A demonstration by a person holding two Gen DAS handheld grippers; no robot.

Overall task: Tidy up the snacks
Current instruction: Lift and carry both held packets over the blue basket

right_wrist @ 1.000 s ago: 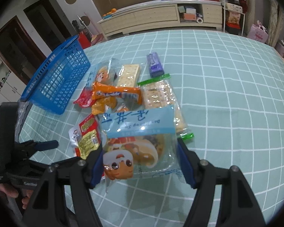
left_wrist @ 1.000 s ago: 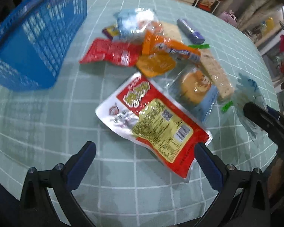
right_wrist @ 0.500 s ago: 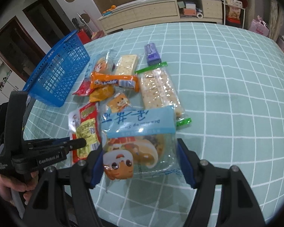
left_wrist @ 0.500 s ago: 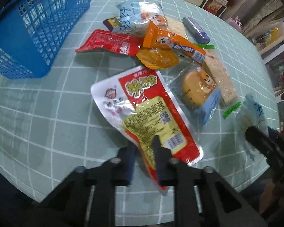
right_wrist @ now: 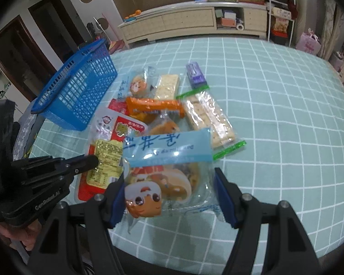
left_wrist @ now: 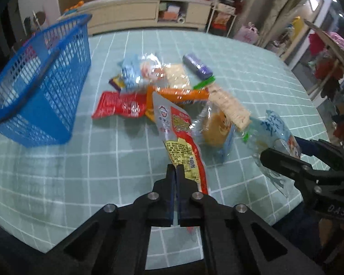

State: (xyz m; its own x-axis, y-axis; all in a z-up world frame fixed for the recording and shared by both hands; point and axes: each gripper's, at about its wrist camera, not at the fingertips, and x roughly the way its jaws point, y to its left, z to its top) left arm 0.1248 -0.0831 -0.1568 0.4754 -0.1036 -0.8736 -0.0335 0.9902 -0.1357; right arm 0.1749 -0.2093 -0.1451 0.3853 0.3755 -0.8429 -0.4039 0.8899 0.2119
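Off the table [left_wrist: 57, 174] now, red pouch [left_wrist: 181, 137].

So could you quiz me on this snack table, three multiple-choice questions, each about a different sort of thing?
1. Where does the basket stand relative to the snack pile?
A. left of it
B. right of it
C. on top of it

2. What colour is the basket?
A. green
B. blue
C. white

3. What is the left hand-held gripper doing?
A. hanging open
B. pinching the red and yellow packet
C. resting in the basket

Answers:
1 A: in the right wrist view the basket sits left of the pile.
2 B: its mesh walls are blue.
3 B: its jaws are closed on the packet's edge, while the right hand-held gripper holds the cartoon-face pastry bag.
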